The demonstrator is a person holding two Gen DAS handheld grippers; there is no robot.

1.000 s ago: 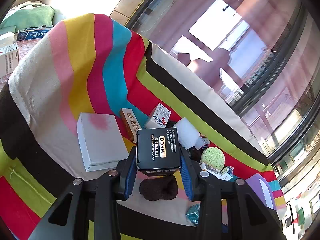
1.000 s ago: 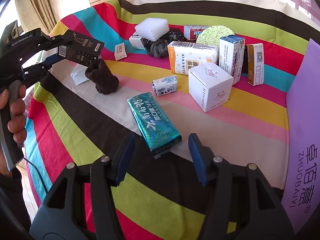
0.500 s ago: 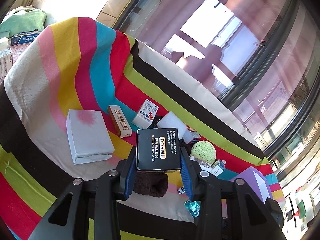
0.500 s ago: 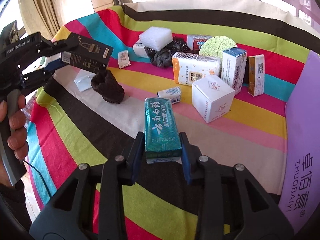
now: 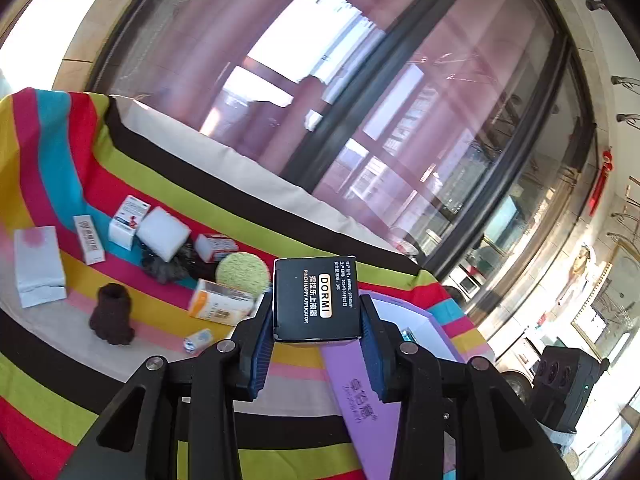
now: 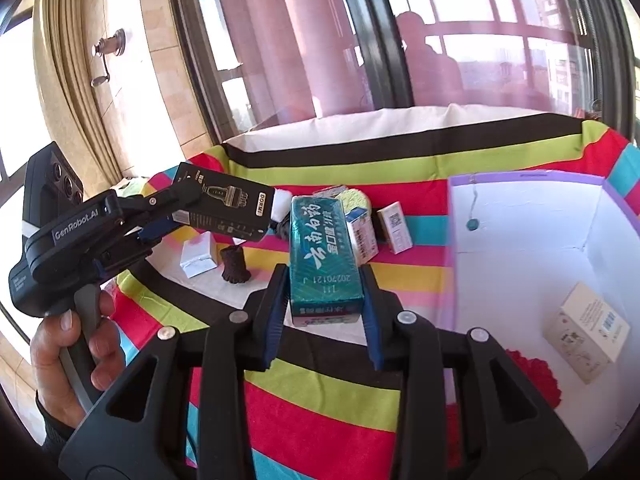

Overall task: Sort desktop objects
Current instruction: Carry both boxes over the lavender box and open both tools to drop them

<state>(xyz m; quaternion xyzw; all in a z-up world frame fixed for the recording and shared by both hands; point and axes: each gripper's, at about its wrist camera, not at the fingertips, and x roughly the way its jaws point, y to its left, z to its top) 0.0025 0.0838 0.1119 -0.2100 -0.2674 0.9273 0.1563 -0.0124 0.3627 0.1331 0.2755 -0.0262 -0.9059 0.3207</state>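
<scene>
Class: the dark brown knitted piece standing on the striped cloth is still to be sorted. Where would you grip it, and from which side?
Probably from above, across the narrower upper neck of the dark brown knitted piece. It stands upright and flares wider at its base, so the neck looks the slimmer, easier span. The space around it looks free of the boxes.

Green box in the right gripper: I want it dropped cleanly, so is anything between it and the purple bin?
Nothing visible. The green box is held above the cloth, and the purple bin stands open beside it, its near wall lower than the box.
</scene>
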